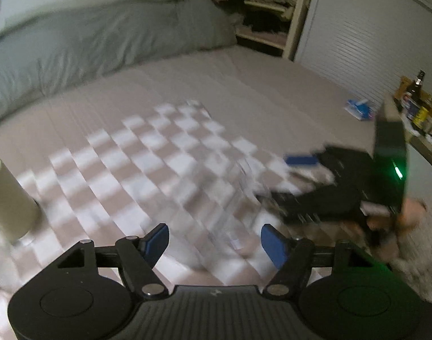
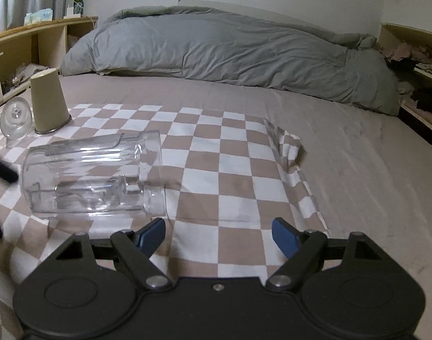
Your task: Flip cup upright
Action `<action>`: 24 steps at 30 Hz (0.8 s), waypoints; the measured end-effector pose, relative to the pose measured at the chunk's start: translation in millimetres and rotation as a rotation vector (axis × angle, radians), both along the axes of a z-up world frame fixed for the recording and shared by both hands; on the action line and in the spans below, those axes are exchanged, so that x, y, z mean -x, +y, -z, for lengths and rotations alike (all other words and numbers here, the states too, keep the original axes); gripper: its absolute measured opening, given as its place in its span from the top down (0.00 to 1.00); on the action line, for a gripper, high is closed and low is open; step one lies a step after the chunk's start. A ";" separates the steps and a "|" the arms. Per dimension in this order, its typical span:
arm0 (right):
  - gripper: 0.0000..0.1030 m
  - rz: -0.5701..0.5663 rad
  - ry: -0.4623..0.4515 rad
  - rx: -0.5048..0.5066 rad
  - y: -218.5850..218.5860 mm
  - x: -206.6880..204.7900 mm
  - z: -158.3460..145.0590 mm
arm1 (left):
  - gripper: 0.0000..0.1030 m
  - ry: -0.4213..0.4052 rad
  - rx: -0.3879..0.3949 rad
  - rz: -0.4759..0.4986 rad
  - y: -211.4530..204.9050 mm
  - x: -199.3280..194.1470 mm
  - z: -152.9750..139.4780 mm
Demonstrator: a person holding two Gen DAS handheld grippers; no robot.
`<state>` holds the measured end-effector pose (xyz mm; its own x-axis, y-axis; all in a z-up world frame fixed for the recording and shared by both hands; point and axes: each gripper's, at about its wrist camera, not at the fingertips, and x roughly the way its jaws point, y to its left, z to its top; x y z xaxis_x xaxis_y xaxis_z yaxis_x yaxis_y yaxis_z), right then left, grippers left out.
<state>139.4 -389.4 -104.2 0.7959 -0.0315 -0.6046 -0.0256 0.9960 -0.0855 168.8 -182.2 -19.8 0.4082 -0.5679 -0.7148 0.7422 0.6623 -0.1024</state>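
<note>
On the checked cloth [image 2: 210, 147], a glass [image 2: 16, 120] and a tan cup [image 2: 48, 102] stand upside down at far left; nearer, a clear cup [image 2: 94, 175] lies sideways. Both grippers, left [image 1: 214, 243] and right [image 2: 217, 236], have fingers spread, empty. Approach stage, I judge; next, close on the clear cup's wall.

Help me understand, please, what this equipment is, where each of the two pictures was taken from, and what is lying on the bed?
There is no robot: a person holds a two-finger gripper in each hand, each carrying a fisheye camera that looks along its blue-tipped fingers. The blurry picture comes from the left gripper, the sharp one from the right gripper. Both are open and hold nothing. In the left view the right gripper shows as a dark blurred shape. On the bed a checkered cloth carries a clear plastic cup lying on its side, a beige cup standing upside down, and a small clear glass item beside it. A grey duvet is bunched behind.
</note>
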 end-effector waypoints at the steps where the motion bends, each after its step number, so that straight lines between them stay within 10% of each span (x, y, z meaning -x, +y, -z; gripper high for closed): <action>1: 0.19 0.003 -0.005 -0.014 -1.4 3.3 -0.7 | 0.30 -0.019 -0.011 0.001 -3.5 -2.6 -4.7; 10: 0.19 0.050 -0.028 -0.183 -16.7 36.1 -3.1 | 0.28 -0.095 -0.258 0.150 -68.0 -26.9 6.9; 24: 0.19 0.160 -0.019 -0.388 -44.1 80.1 25.4 | 0.23 -0.020 -0.387 0.255 -132.8 -34.0 34.9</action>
